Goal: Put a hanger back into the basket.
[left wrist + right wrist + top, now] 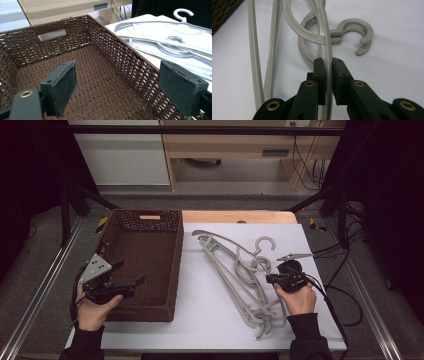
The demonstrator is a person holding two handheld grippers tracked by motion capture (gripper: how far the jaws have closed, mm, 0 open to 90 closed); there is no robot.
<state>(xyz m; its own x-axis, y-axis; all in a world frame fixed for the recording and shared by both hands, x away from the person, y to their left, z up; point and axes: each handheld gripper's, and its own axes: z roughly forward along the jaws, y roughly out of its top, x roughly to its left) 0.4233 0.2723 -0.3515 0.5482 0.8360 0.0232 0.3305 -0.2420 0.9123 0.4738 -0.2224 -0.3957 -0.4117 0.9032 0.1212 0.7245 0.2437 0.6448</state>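
A pile of grey plastic hangers point(235, 270) lies on the white tabletop point(200, 320), their hooks pointing to the far right. My right gripper point(270, 279) is at the pile's right side, shut on the thin arm of one hanger point(327, 42). That arm runs up between the pads toward the curled hooks point(364, 32). A brown woven basket point(176, 270) stands at the left, with nothing inside it. My left gripper point(131, 271) hovers over its near left corner, open. In the left gripper view the left gripper point(120, 87) has its pads wide apart above the basket floor point(100, 75).
The basket has a handle slot point(52, 34) in its far wall. Black frame posts point(65, 205) stand at both sides of the table. Cables point(345, 265) trail off the right edge. A wooden cabinet point(225, 145) stands beyond the table.
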